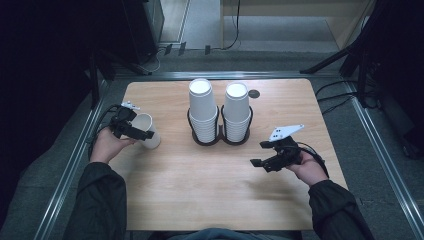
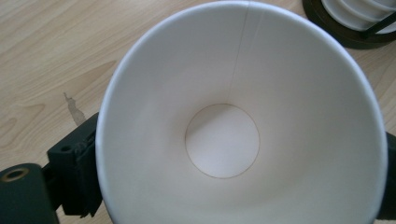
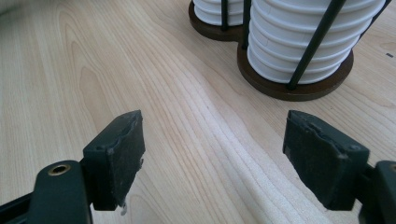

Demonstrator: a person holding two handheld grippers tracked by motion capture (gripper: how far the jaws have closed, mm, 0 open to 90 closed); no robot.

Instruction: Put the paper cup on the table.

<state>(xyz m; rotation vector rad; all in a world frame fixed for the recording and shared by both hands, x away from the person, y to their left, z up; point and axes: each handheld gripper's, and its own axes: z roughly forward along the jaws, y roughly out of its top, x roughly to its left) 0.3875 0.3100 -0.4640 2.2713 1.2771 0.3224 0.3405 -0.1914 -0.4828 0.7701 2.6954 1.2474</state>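
Note:
A single white paper cup (image 1: 149, 131) stands on the left side of the wooden table (image 1: 200, 190). My left gripper (image 1: 142, 128) reaches over it from the left. The left gripper view looks straight down into the empty cup (image 2: 233, 116), with one black jaw by each side of its rim. The rim is round and not squeezed. My left gripper (image 2: 233, 186) is open around it. On the right side of the table my right gripper (image 1: 257, 153) hovers low. In its own view the right gripper (image 3: 212, 158) is open over bare wood.
Two tall stacks of white cups (image 1: 202, 107) (image 1: 236, 110) stand in a black double holder (image 1: 220, 141) at the table's middle back; the nearer stack (image 3: 299, 42) is ahead of my right gripper. A small dark hole (image 1: 254, 93) marks the far edge.

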